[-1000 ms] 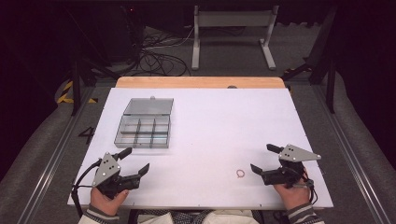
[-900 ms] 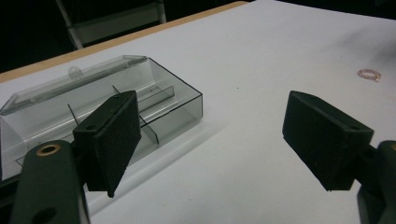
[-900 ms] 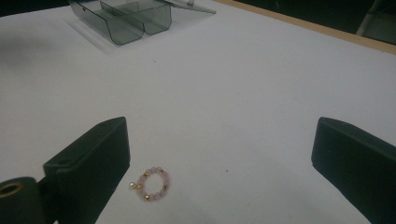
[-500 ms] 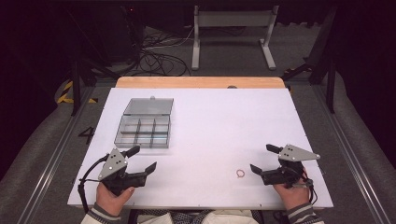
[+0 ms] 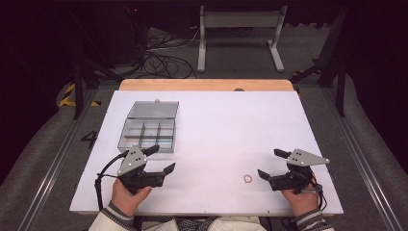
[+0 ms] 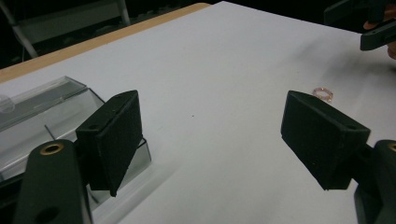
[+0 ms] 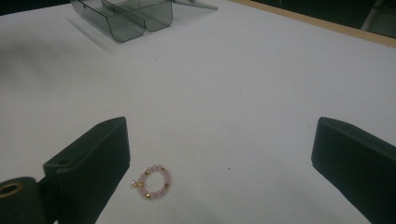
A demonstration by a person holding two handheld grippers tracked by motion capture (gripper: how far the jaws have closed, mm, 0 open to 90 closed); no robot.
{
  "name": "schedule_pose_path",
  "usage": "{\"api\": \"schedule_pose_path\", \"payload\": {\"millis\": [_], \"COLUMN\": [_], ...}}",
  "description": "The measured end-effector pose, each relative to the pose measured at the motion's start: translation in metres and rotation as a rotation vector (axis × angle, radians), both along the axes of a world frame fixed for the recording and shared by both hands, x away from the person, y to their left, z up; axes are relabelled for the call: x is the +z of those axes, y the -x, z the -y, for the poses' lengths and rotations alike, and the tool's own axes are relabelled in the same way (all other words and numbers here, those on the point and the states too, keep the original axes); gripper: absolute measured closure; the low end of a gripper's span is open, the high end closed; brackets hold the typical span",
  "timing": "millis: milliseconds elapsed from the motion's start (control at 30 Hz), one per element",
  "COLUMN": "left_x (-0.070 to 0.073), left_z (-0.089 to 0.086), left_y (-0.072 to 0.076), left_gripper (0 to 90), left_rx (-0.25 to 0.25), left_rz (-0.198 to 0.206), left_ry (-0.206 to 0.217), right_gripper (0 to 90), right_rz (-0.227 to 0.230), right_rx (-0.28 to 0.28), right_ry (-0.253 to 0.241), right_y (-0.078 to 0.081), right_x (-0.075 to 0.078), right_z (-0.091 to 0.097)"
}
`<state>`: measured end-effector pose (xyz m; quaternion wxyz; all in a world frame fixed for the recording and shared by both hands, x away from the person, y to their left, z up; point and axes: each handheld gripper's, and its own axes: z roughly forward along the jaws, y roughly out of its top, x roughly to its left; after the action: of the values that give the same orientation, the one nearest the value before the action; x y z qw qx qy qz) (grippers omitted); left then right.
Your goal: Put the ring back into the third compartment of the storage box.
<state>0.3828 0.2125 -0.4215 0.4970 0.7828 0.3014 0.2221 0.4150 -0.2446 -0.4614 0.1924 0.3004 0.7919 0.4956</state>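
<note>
Right tongs (image 5: 268,165): jaws spread wide, empty, low over the bench (image 5: 226,120) near its front right; pointing left toward the ring.
Left tongs (image 5: 161,159): jaws spread wide, empty, just in front of the box's near edge.
Bead ring (image 5: 248,179): small pink loop with gold beads, lying flat on the bench, just left of the right tongs; in the right gripper view (image 7: 153,182) it sits close to the left-hand jaw, not centred in the gap.
Compartment box (image 5: 148,133): clear, lid open toward the far side, at left of the bench, well apart from the ring.
Step in hand (judgement): picking up the ring with the right tongs, likely for the box.
How to do it well: shift the tongs sideways so the ring lies mid-gap, lower the tips to touch the bench, close slowly across the loop; it is thin and light and could skid or flip.
Right hand (image 5: 300,195): gripping from below, forearm entering at the bottom edge, tool roughly level.
Left hand (image 5: 129,192): same hold, tool angled right and forward.
</note>
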Motion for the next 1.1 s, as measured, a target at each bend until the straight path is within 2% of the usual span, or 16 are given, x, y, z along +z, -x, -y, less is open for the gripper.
{"api": "schedule_pose_path", "payload": {"millis": [100, 333, 400, 467, 567, 667, 833, 967, 1100], "left_x": [0.001, 0.004, 0.005, 0.006, 0.007, 0.008, 0.01, 0.009, 0.008], "left_z": [0.008, 0.021, 0.023, 0.025, 0.026, 0.028, 0.038, 0.047, 0.056], "left_y": [-0.002, -0.006, -0.006, -0.006, -0.006, -0.005, -0.004, -0.006, -0.009], "left_gripper": [21.4, 21.7, 21.7, 21.7, 22.0, 22.5, 27.4, 28.8, 29.7], "left_rx": [-0.009, -0.043, -0.048, -0.061, -0.096, -0.122, -0.149, -0.169, -0.189], "left_rz": [0.014, 0.004, 0.013, 0.0, -0.037, -0.052, -0.009, -0.01, -0.029], "left_ry": [-0.028, -0.019, -0.022, -0.015, 0.023, 0.041, -0.004, -0.015, -0.006], "right_gripper": [4.7, 4.7, 4.7, 4.7, 4.7, 4.8, 4.9, 5.0, 5.3], "right_rz": [-0.001, -0.007, -0.007, -0.006, -0.007, -0.006, -0.005, -0.006, -0.007], "right_rx": [0.0, 0.003, 0.002, 0.002, 0.003, 0.005, 0.002, 0.002, 0.003], "right_ry": [0.001, 0.004, 0.002, 0.003, 0.001, 0.001, 0.0, -0.001, -0.001], "right_y": [0.0, 0.0, 0.0, 0.0, 0.0, 0.0, 0.0, 0.0, 0.0], "right_x": [0.0, -0.001, -0.001, -0.001, -0.001, -0.001, -0.001, -0.001, -0.001], "right_z": [0.0, 0.0, 0.0, 0.0, 0.0, 0.0, 0.0, 0.0, 0.0]}}
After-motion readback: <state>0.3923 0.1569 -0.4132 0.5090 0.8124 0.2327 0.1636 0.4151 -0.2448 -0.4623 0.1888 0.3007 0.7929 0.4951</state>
